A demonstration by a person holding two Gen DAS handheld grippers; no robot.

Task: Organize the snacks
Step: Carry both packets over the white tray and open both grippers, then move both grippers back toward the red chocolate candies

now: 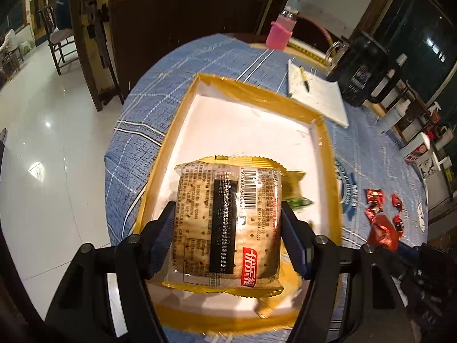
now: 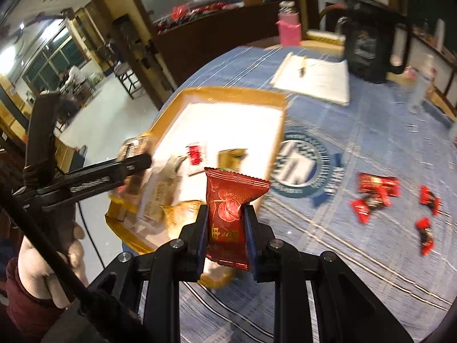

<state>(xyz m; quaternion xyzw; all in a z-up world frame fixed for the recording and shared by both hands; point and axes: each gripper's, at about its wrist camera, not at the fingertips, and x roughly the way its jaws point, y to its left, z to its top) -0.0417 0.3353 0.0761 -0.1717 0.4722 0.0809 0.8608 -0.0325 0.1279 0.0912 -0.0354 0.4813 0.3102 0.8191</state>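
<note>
Cracker pack (image 1: 228,223) pinched across its flat sides by left hand-held gripper (image 1: 228,228) over the tray (image 1: 325,154); light, brittle inside, crinkly. Red snack packet (image 2: 230,214) clamped mid-body by right hand-held gripper (image 2: 225,228) beside the tray; soft, light.

The setting was a large dining hall or restaurant: a round table under a blue logo-printed cloth (image 1: 160,108), glossy tiled floor (image 1: 57,131), a wooden chair (image 1: 58,40) at ten o'clock, a dark counter (image 1: 182,20) at twelve.

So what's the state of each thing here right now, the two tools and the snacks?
Left tool: shut on cracker packet, held over the tray.
Right tool: shut on red snack packet, upright.
Tray: open-topped, some packets inside.
Red candies: loose on tablecloth.
</note>
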